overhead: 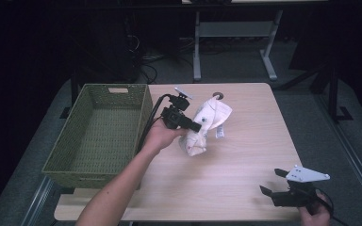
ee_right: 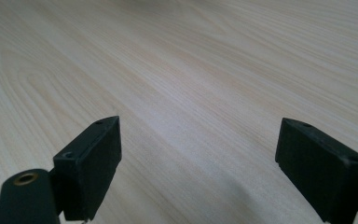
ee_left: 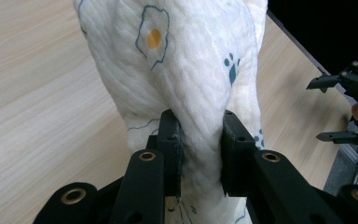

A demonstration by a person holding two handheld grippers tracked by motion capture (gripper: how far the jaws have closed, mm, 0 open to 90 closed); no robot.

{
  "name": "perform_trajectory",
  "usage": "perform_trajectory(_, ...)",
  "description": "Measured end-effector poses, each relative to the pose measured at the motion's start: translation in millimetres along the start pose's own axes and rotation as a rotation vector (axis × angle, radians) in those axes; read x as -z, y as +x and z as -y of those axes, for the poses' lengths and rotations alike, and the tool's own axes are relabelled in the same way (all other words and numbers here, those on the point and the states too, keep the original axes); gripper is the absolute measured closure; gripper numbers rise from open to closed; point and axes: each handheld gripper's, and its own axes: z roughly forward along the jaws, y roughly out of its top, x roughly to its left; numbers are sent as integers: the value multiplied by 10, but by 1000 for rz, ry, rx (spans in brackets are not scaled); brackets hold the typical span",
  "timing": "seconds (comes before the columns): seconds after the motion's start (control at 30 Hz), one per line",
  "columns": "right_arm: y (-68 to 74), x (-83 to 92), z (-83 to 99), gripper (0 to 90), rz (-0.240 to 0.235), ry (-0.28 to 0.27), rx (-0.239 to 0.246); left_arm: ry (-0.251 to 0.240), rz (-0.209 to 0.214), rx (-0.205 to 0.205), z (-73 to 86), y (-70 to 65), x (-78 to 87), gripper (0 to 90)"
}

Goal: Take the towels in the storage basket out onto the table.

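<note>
The left gripper (overhead: 194,126) pinches a white quilted cloth (overhead: 206,125) printed with small eggs and paw marks; in the left gripper view the two black jaws press a fold of the cloth (ee_left: 186,84) between them. The cloth is bunched and hangs partly above the table (overhead: 245,155), near its middle, just right of the green woven basket (overhead: 99,134), which stands at the left edge of the table. The right gripper (overhead: 274,182) rests low at the near right corner, well apart from the cloth, with its jaws spread and only the wooden surface between them. The step in hand seems to be carrying the cloth. The next move probably calls for bringing it left over the rim of the basket, lifted high enough that the hanging end clears the wall, before the jaws release.
</note>
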Motion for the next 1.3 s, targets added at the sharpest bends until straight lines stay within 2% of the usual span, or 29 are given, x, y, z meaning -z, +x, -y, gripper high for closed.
perform_trajectory(0.2, -7, 7, 2, 140, 3, -1, -3, 26, -11, 7, -23, -13, -151, 729)
perform_trajectory(0.27, -9, 10, 3, 140, 3, -3, -4, 40, -26, 4, -27, -16, -217, 729)
perform_trajectory(0.37, -9, 16, 3, 139, 3, -5, -8, 52, -33, 28, -15, 19, -344, 725)
perform_trajectory(0.6, -9, 19, 2, 140, 2, -6, -11, 78, -45, 39, 18, 51, -524, 726)
perform_trajectory(0.77, -6, 19, 4, 139, 1, -8, -7, 112, -63, 35, 49, 53, -674, 720)
perform_trajectory(0.87, -5, 20, 5, 140, 1, -9, -7, 103, -55, 53, 67, 43, -748, 713)
perform_trajectory(1.3, 9, 11, 1, 140, -3, -11, -2, 99, -63, 71, 94, 31, -865, 687)
